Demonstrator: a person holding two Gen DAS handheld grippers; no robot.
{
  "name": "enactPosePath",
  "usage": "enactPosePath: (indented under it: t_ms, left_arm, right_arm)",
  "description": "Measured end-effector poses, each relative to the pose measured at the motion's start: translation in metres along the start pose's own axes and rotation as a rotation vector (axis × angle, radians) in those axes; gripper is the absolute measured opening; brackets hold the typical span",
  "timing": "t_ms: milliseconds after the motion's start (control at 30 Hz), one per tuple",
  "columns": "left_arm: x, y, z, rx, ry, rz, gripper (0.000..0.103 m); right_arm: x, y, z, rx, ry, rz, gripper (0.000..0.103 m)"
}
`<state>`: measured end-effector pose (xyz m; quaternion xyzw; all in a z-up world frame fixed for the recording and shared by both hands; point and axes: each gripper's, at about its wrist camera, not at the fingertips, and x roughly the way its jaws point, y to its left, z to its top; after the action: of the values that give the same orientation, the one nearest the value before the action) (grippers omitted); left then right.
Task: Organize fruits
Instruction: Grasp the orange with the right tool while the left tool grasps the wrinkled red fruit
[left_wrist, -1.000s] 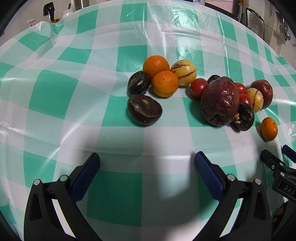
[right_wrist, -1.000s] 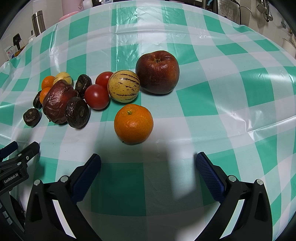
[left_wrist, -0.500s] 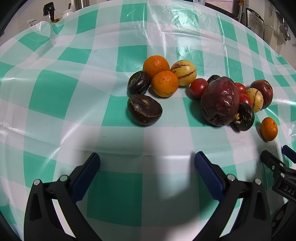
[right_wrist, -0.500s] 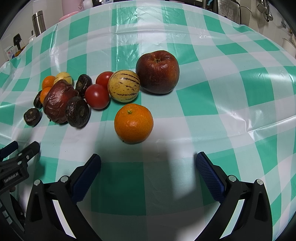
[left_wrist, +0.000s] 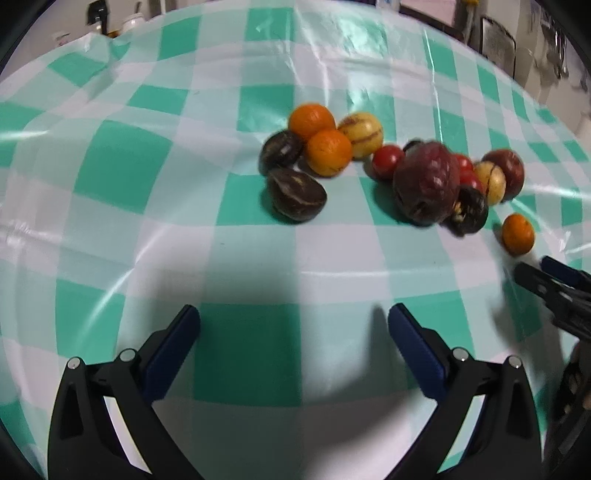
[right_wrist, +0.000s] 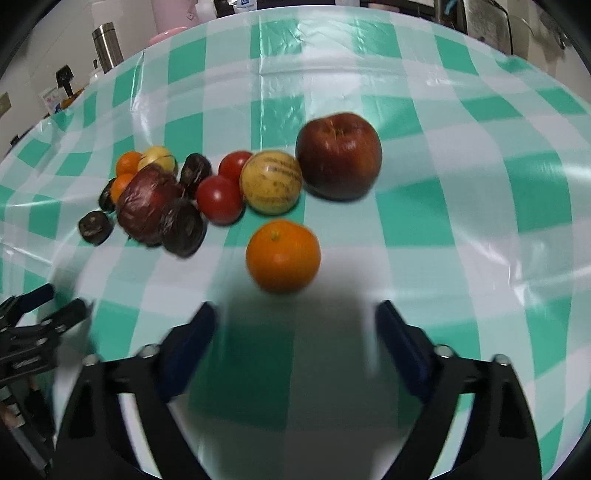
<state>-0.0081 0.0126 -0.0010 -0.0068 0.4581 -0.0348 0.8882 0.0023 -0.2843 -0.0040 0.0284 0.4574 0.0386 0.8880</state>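
Observation:
Fruit lies in a loose cluster on the green-and-white checked tablecloth (right_wrist: 461, 206). In the right wrist view a lone orange (right_wrist: 282, 254) sits just ahead of my right gripper (right_wrist: 295, 310). Its jaws are closing with nothing between them. Behind the orange are a dark red apple (right_wrist: 338, 155), a striped yellow fruit (right_wrist: 271, 182), two tomatoes (right_wrist: 219, 199) and a wrinkled dark red fruit (right_wrist: 147, 203). My left gripper (left_wrist: 293, 317) stands open and empty, well short of a dark brown fruit (left_wrist: 295, 199) and two oranges (left_wrist: 328, 151).
Each gripper shows in the other's view: the right gripper (left_wrist: 554, 284) at the right edge, the left gripper (right_wrist: 37, 310) at the left edge. A metal flask (right_wrist: 107, 46) and other kitchen items stand beyond the table's far edge.
The right gripper's fingers have come closer together and its view has blurred, with the orange now slightly nearer the jaws. The left gripper has stayed still and open.

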Motion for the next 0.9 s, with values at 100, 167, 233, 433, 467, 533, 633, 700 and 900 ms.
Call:
enactPosePath:
  t_ms: [100, 167, 233, 433, 467, 533, 633, 700, 900]
  left_arm:
    - [-0.006, 0.000, 0.002, 0.004, -0.063, -0.009, 0.102]
    - [-0.010, -0.007, 0.007, 0.025, -0.078, -0.008, 0.102]
    - [-0.007, -0.016, 0.011, 0.047, -0.076, -0.029, 0.095]
    - [0.013, -0.058, 0.025, 0.134, -0.039, -0.095, 0.063]
    - [0.012, -0.060, 0.022, 0.140, -0.037, -0.104, 0.061]
    - [0.019, -0.073, 0.028, 0.166, -0.036, -0.085, 0.060]
    - [0.028, -0.084, 0.036, 0.200, -0.029, -0.085, 0.059]
    - [0.035, -0.092, 0.042, 0.223, -0.020, -0.081, 0.060]
    - [0.054, -0.117, 0.064, 0.262, -0.013, -0.094, 0.064]
  right_arm:
    - [0.010, 0.005, 0.013, -0.036, -0.002, -0.037, 0.072]
    - [0.016, 0.010, 0.020, -0.058, -0.008, -0.043, 0.064]
    - [0.018, 0.012, 0.023, -0.064, -0.020, -0.042, 0.055]
    - [0.007, -0.008, 0.021, 0.037, -0.075, -0.007, 0.041]
    - [0.006, -0.012, 0.021, 0.059, -0.078, -0.004, 0.041]
    - [0.005, -0.021, 0.020, 0.104, -0.084, 0.005, 0.041]
    - [0.008, -0.028, 0.021, 0.140, -0.073, 0.028, 0.041]
    - [0.009, -0.030, 0.021, 0.158, -0.072, 0.044, 0.042]
    - [0.009, -0.030, 0.018, 0.167, -0.076, 0.053, 0.042]
